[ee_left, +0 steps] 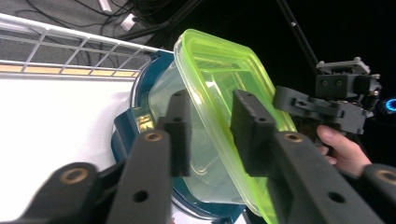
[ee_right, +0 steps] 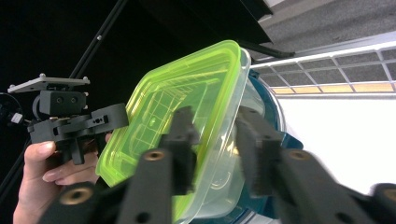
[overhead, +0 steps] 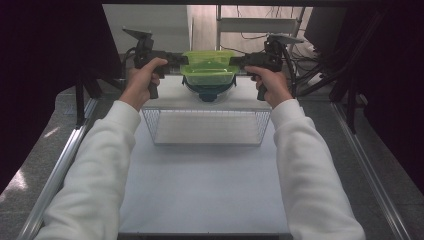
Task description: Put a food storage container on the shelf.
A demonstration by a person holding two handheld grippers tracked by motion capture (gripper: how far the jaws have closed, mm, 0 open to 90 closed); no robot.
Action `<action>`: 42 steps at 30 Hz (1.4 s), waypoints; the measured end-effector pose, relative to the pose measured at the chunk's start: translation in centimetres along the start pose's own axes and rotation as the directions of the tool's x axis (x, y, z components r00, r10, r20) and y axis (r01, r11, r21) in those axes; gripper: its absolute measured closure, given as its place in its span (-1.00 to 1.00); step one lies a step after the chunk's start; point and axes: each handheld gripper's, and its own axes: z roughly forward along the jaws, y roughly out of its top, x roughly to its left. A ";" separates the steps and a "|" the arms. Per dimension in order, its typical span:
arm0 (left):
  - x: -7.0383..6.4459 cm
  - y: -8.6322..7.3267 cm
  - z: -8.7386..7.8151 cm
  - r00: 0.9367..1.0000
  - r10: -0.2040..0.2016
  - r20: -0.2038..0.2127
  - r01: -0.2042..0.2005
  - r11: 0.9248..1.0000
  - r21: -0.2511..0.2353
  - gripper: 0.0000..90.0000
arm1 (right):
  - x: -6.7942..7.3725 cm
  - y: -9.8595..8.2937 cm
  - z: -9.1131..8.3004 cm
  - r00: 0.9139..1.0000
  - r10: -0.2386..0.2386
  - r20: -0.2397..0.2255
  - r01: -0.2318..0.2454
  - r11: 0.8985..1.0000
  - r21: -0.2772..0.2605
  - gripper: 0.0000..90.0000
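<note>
Above the far edge of the white tabletop [overhead: 200, 195], beyond the wire basket [overhead: 207, 126]: one clear container with yellow-green lid [overhead: 208, 64], held aloft over a dark teal bowl [overhead: 209, 93]. Left gripper [overhead: 181, 60] closed on the lid's left rim, the edge wedged between its fingers [ee_left: 180, 126]. Right gripper [overhead: 237, 61] likewise clamped on the opposite rim, fingers [ee_right: 183, 140] straddling lid and container wall.

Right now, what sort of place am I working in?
Probably a lab or recording rig, not a kitchen: a bare white table on metal rails, dark curtains at the sides, and loose cables on the floor behind.
</note>
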 end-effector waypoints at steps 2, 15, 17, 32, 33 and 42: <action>-0.1 0.0 0.0 1.000 0.005 -0.020 -0.005 1.000 -0.016 0.19 | 0.0 -0.1 0.0 1.000 -0.007 0.011 0.007 1.000 -0.023 0.11; -2.8 -1.6 -3.2 0.973 0.190 -0.131 -0.204 0.973 -0.106 -0.42 | 0.5 -1.7 -4.0 0.973 -0.225 0.056 0.231 0.966 -0.120 -0.36; -3.1 -2.3 -3.9 0.968 0.212 -0.136 -0.227 0.968 -0.108 -0.42 | 0.7 -2.2 -4.8 0.962 -0.264 0.071 0.271 0.955 -0.119 -0.36; -3.5 -11.9 -9.2 0.909 0.373 -0.189 -0.387 0.921 -0.045 -0.41 | 2.2 -10.0 -10.5 0.840 -0.520 0.153 0.531 0.846 -0.038 -0.35; -3.3 -12.6 -9.4 0.904 0.382 -0.189 -0.396 0.918 -0.038 -0.41 | 2.1 -10.7 -10.7 0.831 -0.534 0.156 0.545 0.838 -0.031 -0.35; 0.2 -19.4 -8.8 0.893 0.398 -0.208 -0.399 0.916 0.041 -0.41 | -0.7 -17.2 -11.4 0.811 -0.570 0.131 0.572 0.820 0.028 -0.35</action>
